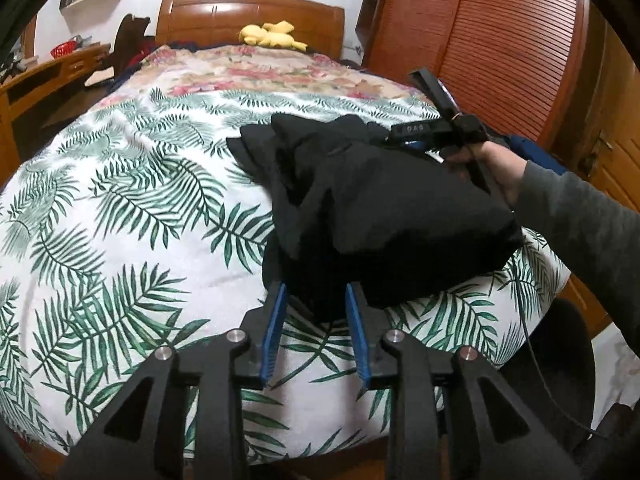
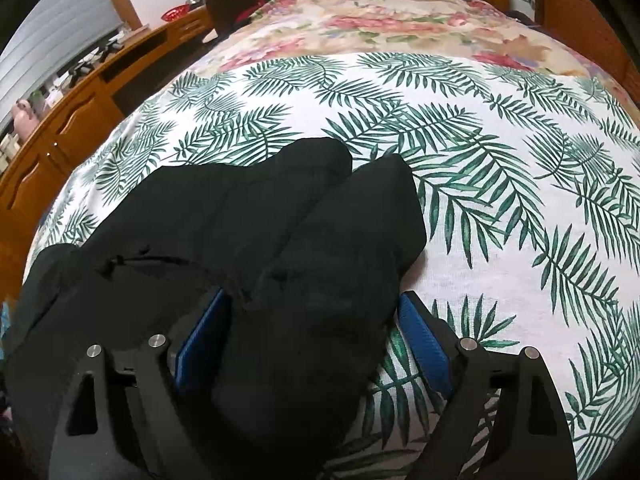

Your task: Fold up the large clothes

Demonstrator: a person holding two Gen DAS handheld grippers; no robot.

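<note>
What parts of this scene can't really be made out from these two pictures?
- Left wrist view: the black garment hides the right gripper's fingers; only its body and the hand show.
- Right wrist view: the garment drapes over the right gripper, hiding what lies under it.
- Both views: the garment's kind and folds are lost in its darkness.
- Desk clutter is too small.
- The bed is cut off by the picture's edge.

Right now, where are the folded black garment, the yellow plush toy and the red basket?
folded black garment (image 1: pixel 384 208), left wrist view, its top fold.
yellow plush toy (image 1: pixel 272 35), left wrist view, its body by the headboard.
red basket (image 1: pixel 64 49), left wrist view, its rim.
</note>
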